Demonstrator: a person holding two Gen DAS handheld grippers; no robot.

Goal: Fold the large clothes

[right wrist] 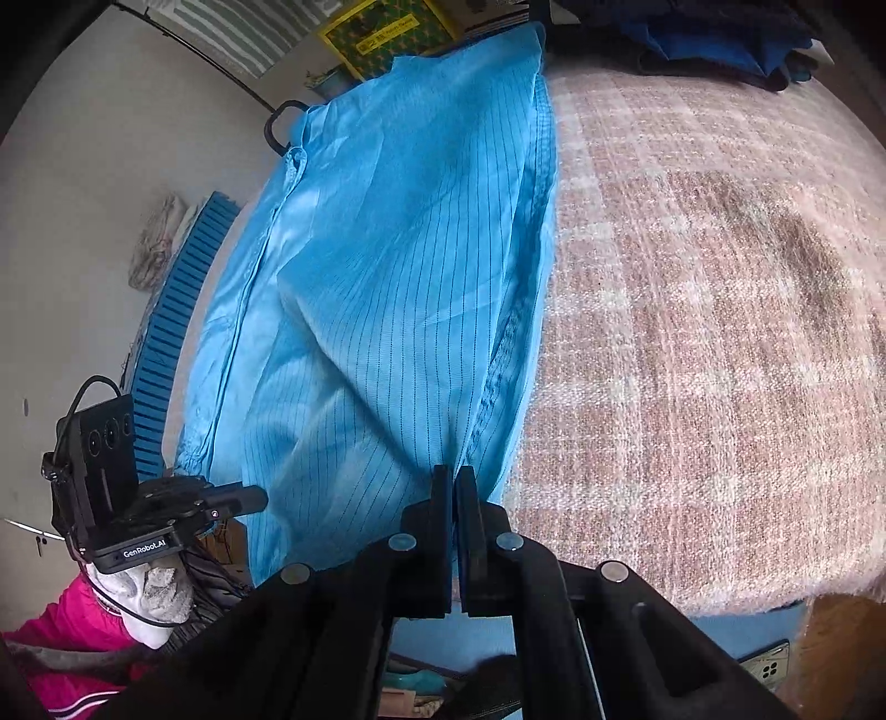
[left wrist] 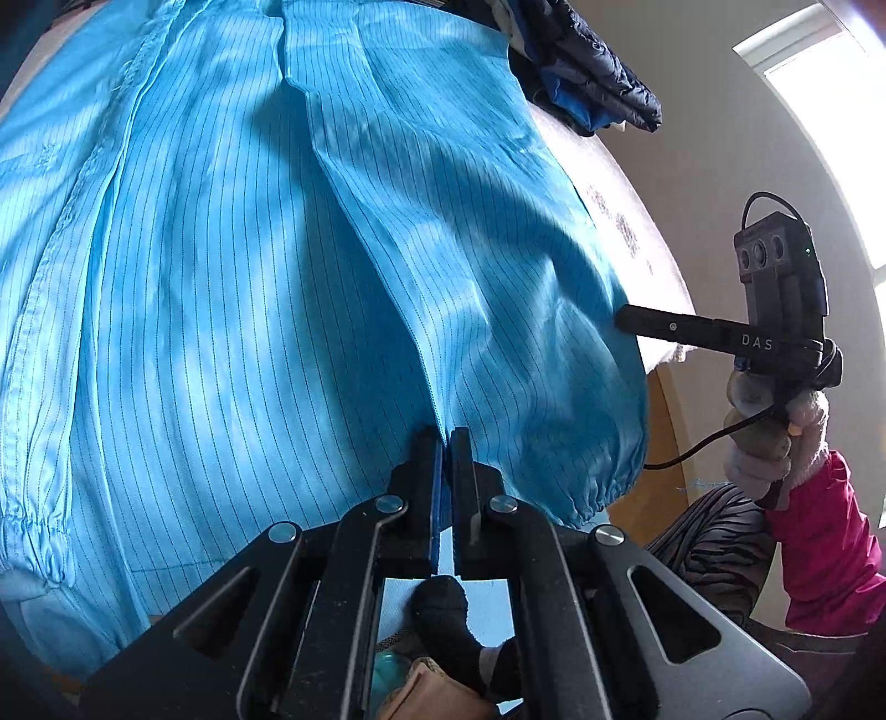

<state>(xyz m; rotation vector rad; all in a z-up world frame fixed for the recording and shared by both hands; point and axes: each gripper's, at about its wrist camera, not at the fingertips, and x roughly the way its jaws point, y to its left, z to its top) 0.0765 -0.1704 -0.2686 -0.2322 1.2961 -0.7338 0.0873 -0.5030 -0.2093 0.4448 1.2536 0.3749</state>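
A large sky-blue garment of thin, dark-pinstriped fabric [left wrist: 266,288] lies spread on a bed covered by a pink-and-white checked woolly blanket [right wrist: 720,288], its long axis running away from the person toward the far end of the bed. The near hem, with its gathered elastic edge, hangs at the bed's front edge, and this is where both tools have hold of it.

The left gripper [left wrist: 447,443] has its 2 jaws pressed together on a ridge of the blue cloth at the near edge, with only a sliver of fabric showing between them. The right gripper [right wrist: 455,482] is likewise clamped on a pinch of the hem, at the side of the garment that borders the bare blanket. In the left wrist view the right tool's black fingers reach into the cloth from the side, held by a hand in a pale glove [left wrist: 775,437] with a magenta sleeve behind it.

Both pinches sit on the same near edge, well apart across the garment's width, and the rest of the cloth stretches forward from both claws. The next fold probably turns on that: carrying the held hem forward along the long axis, over the body of the garment. Neither hand is nearer; they would need to travel together to keep the edge straight.

A heap of dark blue clothing [right wrist: 720,44] lies at the far end of the bed.
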